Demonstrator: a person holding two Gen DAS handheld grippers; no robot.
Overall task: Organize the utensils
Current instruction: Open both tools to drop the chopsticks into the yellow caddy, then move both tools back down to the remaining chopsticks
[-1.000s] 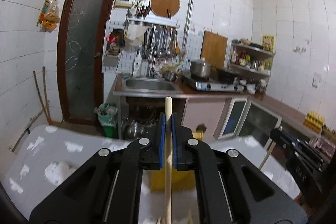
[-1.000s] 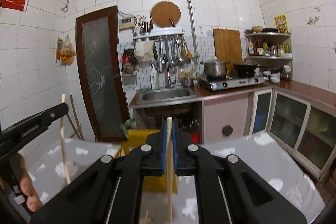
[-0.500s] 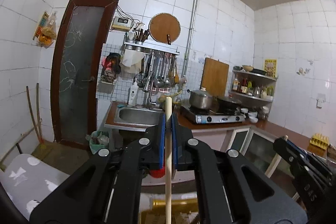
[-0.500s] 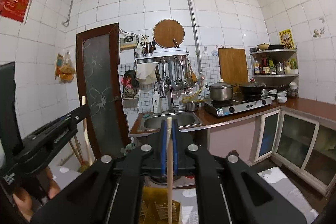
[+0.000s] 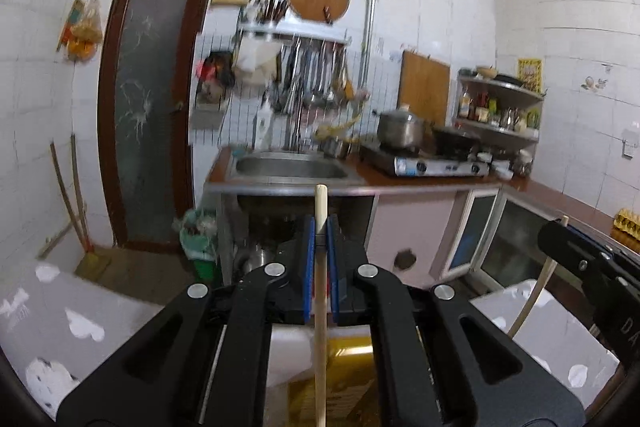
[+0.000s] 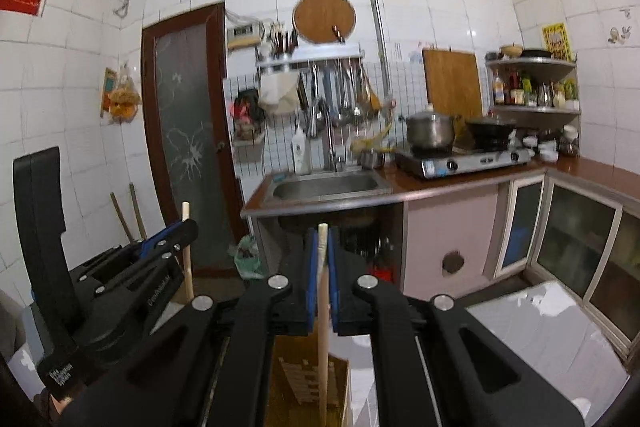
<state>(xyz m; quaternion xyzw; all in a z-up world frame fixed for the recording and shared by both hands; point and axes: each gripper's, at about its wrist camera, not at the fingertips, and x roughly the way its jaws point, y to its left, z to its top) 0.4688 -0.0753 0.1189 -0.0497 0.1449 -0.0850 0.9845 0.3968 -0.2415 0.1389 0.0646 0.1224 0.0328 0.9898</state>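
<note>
My left gripper (image 5: 320,233) is shut on a pale wooden chopstick (image 5: 320,307) held upright; its lower end hangs over a yellow utensil holder (image 5: 340,379). My right gripper (image 6: 322,241) is shut on a second wooden chopstick (image 6: 323,327), also upright, above the same yellow holder (image 6: 308,383) with a slatted insert. The right gripper shows at the right edge of the left wrist view (image 5: 592,267). The left gripper shows at the left of the right wrist view (image 6: 168,239).
A table with a grey patterned cloth (image 5: 80,311) lies below both grippers. Behind stand a counter with a steel sink (image 6: 328,187), a gas stove with a pot (image 6: 432,131), a hanging utensil rack (image 6: 340,95), a dark glass door (image 6: 188,147) and low cabinets (image 6: 576,239).
Both views have tilted back down after looking up at the wall; the table and yellow holder are in sight again. Both grippers still hold their chopsticks upright.
</note>
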